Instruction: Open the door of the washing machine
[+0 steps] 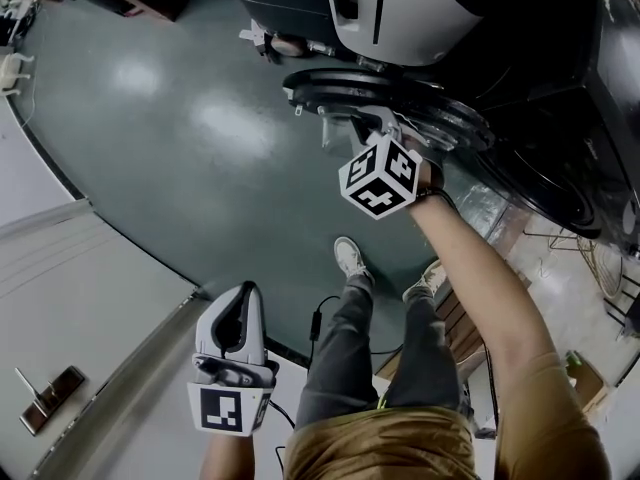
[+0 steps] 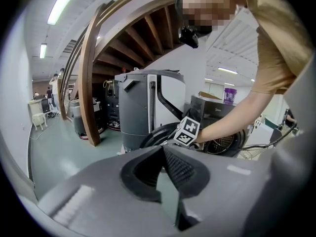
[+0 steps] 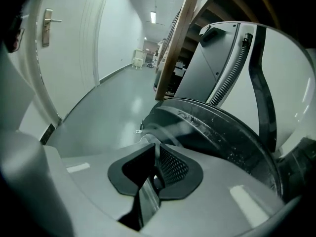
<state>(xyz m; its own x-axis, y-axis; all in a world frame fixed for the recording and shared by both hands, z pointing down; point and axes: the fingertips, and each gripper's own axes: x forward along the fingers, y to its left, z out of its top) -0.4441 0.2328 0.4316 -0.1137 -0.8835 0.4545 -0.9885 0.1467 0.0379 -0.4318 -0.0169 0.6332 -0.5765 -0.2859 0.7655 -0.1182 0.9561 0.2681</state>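
The washing machine [image 1: 560, 158] stands dark at the right, its drum opening visible [image 2: 229, 142]. Its round door [image 1: 400, 98] is swung out over the floor. My right gripper [image 1: 385, 130] reaches to the door's rim and its jaws are shut on the door's handle at the edge [image 3: 148, 132]. In the right gripper view the door [image 3: 222, 137] curves away just ahead of the right gripper [image 3: 157, 149]. My left gripper [image 1: 245, 296] hangs low at the left, away from the machine, shut with nothing between its jaws [image 2: 163, 151].
A tall grey and white appliance [image 1: 400, 8] stands right behind the door. The person's shoes [image 1: 350, 258] stand on the green floor below it. A wire rack [image 1: 590, 258] sits at the right. A wooden stair beam [image 2: 89, 83] rises at the left, and a white door [image 3: 49, 21] is farther off.
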